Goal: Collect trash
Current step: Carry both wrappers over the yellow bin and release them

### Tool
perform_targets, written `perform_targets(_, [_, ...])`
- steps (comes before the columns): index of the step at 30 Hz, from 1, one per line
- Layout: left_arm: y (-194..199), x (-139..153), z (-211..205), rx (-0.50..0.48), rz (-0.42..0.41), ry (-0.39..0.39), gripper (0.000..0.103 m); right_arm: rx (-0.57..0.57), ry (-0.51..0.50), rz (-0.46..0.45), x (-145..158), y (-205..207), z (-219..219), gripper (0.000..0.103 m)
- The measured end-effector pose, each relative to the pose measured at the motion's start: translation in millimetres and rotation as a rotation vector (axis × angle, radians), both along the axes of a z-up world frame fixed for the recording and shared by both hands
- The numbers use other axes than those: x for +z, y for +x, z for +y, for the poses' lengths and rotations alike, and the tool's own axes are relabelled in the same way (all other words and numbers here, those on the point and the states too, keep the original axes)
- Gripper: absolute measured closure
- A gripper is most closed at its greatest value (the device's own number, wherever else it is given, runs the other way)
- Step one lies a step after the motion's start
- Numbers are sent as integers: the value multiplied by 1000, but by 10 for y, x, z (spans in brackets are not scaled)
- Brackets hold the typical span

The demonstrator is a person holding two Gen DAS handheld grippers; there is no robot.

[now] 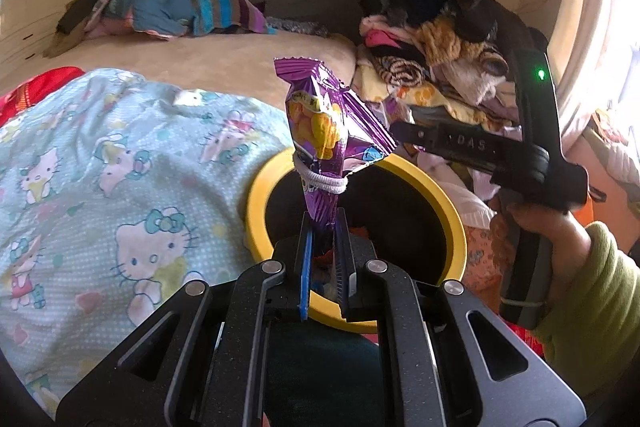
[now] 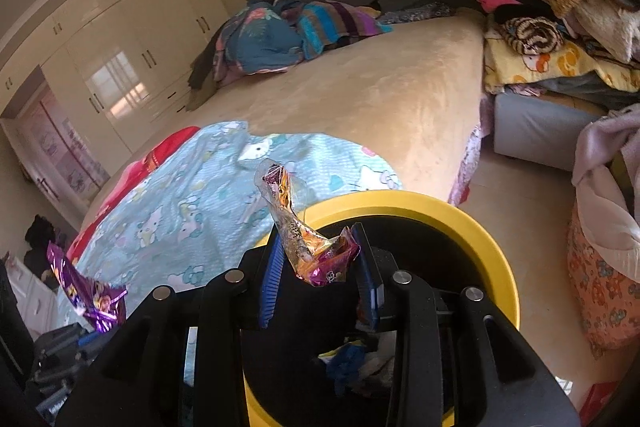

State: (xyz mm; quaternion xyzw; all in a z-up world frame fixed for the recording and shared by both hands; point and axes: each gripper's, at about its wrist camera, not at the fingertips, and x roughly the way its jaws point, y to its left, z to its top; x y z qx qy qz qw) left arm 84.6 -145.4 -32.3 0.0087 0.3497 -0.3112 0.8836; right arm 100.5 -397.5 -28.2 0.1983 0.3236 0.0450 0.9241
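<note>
Beside the bed's edge (image 2: pixel 460 131), with bare floor (image 2: pixel 520 195) to the right, we hold both claws over the yellow-rimmed bin (image 2: pixel 472 223). Our left claw (image 1: pixel 324 223) pinches a purple snack bag (image 1: pixel 324 115); our right claw (image 2: pixel 320 259), narrow, grips a crumpled wrapper (image 2: pixel 312 247). Scraps (image 2: pixel 360 363) lie inside the bin.

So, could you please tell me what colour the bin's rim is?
The bin's rim is yellow, seen best in the right wrist view.
</note>
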Motion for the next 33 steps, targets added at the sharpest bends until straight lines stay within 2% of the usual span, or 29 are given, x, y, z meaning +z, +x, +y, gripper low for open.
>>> perform_targets(12, [43, -222, -328, -60, 60, 59, 97, -31, 27, 49, -232, 35, -174, 69])
perform_targets(21, [182, -440, -500, -86, 135, 82, 96, -34, 49, 87, -400, 84, -247, 69])
perform_targets(30, [306, -588, -611, -99, 187, 110, 96, -31, 62, 114, -532, 129, -268, 65])
perform_targets(33, [344, -634, -650, -102, 208, 121, 96, -39, 71, 121, -564, 129, -290, 60])
